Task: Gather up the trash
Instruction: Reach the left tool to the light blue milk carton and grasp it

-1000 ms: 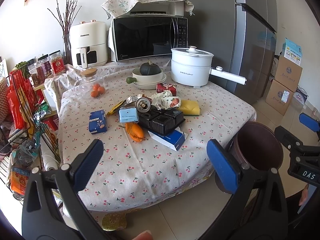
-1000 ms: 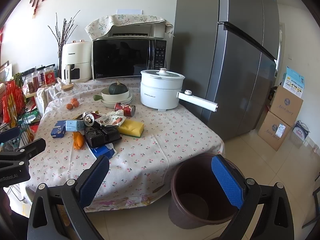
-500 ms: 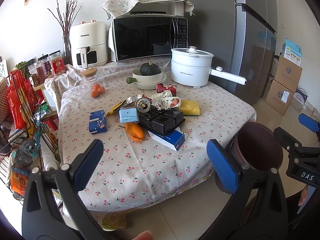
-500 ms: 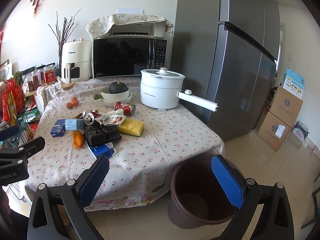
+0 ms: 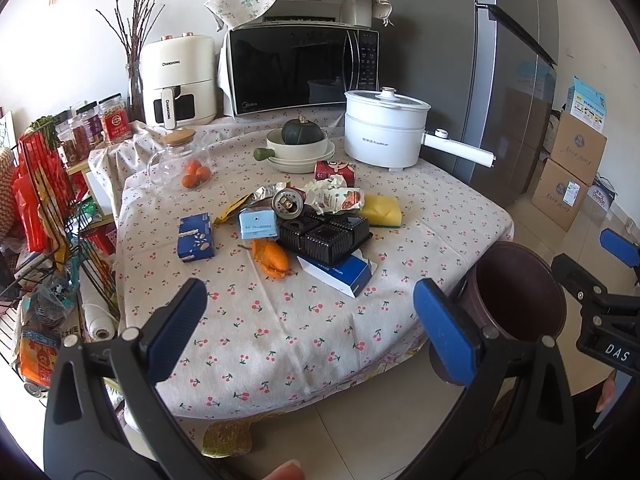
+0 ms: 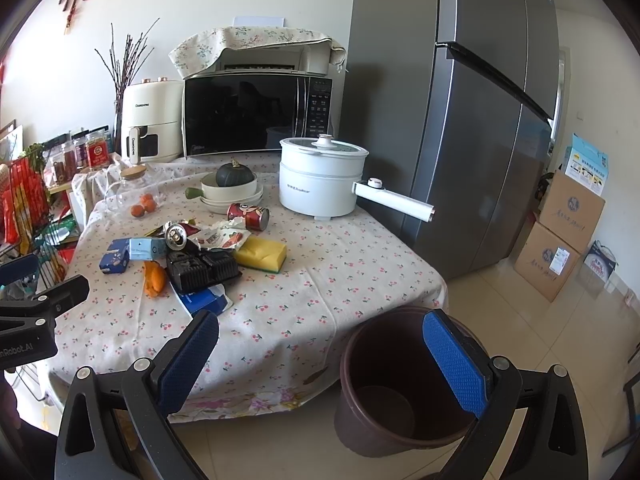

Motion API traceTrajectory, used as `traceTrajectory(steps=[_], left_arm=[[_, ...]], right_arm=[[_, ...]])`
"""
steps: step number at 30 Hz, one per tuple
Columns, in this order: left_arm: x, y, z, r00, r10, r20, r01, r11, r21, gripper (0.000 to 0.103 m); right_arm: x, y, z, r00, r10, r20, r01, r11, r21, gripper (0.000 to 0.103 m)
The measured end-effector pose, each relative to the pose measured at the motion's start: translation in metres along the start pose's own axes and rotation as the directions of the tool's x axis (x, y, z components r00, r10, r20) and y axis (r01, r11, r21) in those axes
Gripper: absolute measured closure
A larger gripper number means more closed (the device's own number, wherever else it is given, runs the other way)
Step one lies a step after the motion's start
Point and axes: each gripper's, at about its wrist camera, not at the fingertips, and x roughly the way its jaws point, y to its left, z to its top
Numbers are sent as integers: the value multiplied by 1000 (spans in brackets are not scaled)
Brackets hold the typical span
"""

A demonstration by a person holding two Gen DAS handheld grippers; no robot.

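Observation:
A heap of trash lies mid-table: a black plastic tray point(image 5: 325, 232), a blue carton point(image 5: 338, 272) under it, orange peel point(image 5: 270, 255), a small blue box point(image 5: 196, 237), a pale blue box point(image 5: 258, 223), crumpled wrappers point(image 5: 334, 198), a red can point(image 5: 335, 170) and a yellow sponge point(image 5: 382, 210). A brown bin point(image 6: 400, 380) stands empty on the floor by the table's right corner. My left gripper point(image 5: 316, 330) hangs open in front of the table's near edge. My right gripper point(image 6: 320, 364) is open above the bin's left rim. Neither holds anything.
At the back of the table point(image 5: 448, 216) stand a white electric pot point(image 5: 384, 132), a bowl with a green squash point(image 5: 300, 144), a glass jar point(image 5: 180, 156), a microwave point(image 5: 300, 68) and an air fryer point(image 5: 178, 80). A wire rack point(image 5: 44, 220) is left; a fridge point(image 6: 480, 112) and cardboard boxes point(image 6: 560, 236) are right.
Both views have barely shifted; the grippers stay open and no object on the table has moved.

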Motion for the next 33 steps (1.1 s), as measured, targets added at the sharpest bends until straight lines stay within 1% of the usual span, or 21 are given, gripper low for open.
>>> traceTrajectory(steps=[5,8,13,16,18,20,22,25,27,29,30,32,33], left_arm=[[4,5,5,1000,-1,-16,1,1000,-11,0],[9,10,8,999,16,-35,-17,1000,-13,0],[27,23,13,993,30,-111,-30,1000,1,0],[39,33,19,987,32,-157,-32,999,1,0],[48,39,24,980,31,-195,-30,1000,7,0],[56,47,29,972,26,-234,-24,1000,14,0],[67,58,37,964,24,-266,-21,1000,14,0],[88,80,46,941,-14,-339,-4,999,-53,0],[108,91,49,914,-38,-403,4,996,-83,0],[127,98,47,890,-60,-452,13,994,-107,0],[136,102,45,883,-72,-464,14,992,-127,0],[151,110,41,878,-86,-472,2,985,-175,0],[159,111,39,873,-88,-479,-2,983,-185,0]], right_arm=[[0,0,0,1000,1,-1,-1,1000,3,0],[3,-3,3,999,27,-19,-27,999,24,0],[14,-4,17,995,63,-77,-62,998,16,0],[25,-5,29,985,119,-122,-116,993,34,0],[36,-5,37,970,181,-161,-174,983,55,0],[50,-3,45,947,243,-208,-231,970,79,0],[66,0,53,926,282,-252,-267,959,93,0],[92,6,63,908,291,-300,-275,957,95,0],[112,8,67,891,303,-338,-282,953,112,0],[133,9,68,867,324,-378,-291,946,144,0],[142,9,66,861,327,-389,-289,945,154,0],[158,10,58,851,322,-416,-273,946,173,0],[167,11,54,836,323,-444,-268,946,182,0]])
